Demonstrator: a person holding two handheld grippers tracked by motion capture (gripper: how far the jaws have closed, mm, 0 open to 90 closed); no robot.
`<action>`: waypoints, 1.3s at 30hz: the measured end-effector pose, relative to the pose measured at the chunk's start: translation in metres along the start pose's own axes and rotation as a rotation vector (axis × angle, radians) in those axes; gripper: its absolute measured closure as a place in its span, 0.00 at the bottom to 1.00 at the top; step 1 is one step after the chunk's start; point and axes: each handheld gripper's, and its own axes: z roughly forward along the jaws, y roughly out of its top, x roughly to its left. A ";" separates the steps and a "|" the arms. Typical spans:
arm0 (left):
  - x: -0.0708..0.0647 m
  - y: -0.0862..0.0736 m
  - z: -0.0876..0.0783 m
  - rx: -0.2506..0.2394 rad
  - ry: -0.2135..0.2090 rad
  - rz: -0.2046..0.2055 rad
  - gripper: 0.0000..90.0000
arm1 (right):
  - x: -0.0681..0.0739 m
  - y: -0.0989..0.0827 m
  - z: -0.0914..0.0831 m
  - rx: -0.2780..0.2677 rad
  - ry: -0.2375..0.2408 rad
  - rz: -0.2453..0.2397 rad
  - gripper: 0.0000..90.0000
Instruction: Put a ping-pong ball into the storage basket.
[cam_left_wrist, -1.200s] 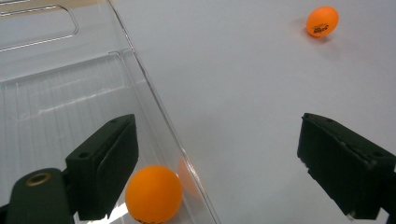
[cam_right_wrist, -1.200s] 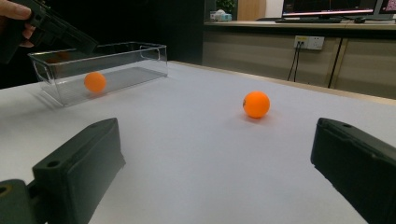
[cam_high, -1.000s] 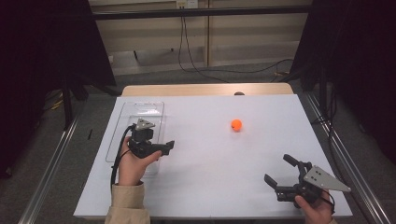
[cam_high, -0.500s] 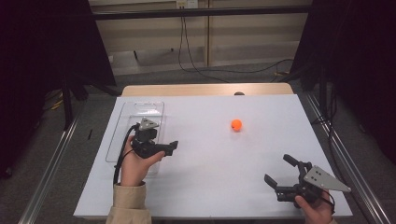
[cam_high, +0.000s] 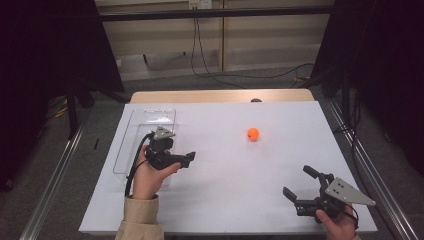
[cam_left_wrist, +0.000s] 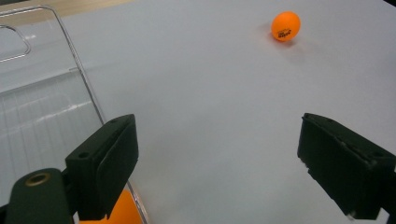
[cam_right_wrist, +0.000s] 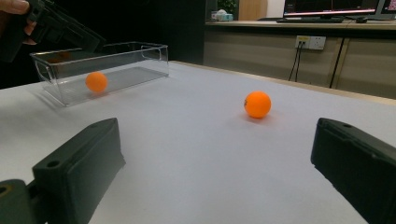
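An orange ball (cam_high: 253, 133) lies on the white table, right of centre; in the left gripper view the ball (cam_left_wrist: 285, 26) sits far ahead at the upper right. A second orange ball (cam_right_wrist: 96, 81) rests inside the clear plastic box (cam_high: 145, 131) at the table's left. My left gripper (cam_high: 182, 159) hovers at the box's right side, jaws open and empty, pointing right. Its left jaw stands over the box rim (cam_left_wrist: 79, 70). My right gripper (cam_high: 298, 181) is at the near right corner, open and empty, facing the loose ball (cam_right_wrist: 257, 104).
The white table top (cam_high: 225, 170) stretches bare between the two grippers. A wooden strip (cam_high: 220, 96) runs along its far edge. Metal rails (cam_high: 55, 175) flank the table, and cables lie on the floor behind.
My left gripper has drifted a little to the right, away from the box. The right gripper and both balls have stayed put.
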 end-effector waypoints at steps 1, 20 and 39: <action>-0.001 0.000 0.001 -0.010 -0.003 -0.011 0.14 | 0.000 0.000 0.000 0.000 0.000 0.000 0.02; -0.013 0.002 0.013 0.011 -0.040 0.025 0.14 | 0.000 0.000 -0.001 0.000 -0.002 -0.001 0.02; -0.024 0.004 0.026 0.011 -0.057 0.051 0.13 | 0.000 0.000 -0.001 0.001 0.000 -0.001 0.02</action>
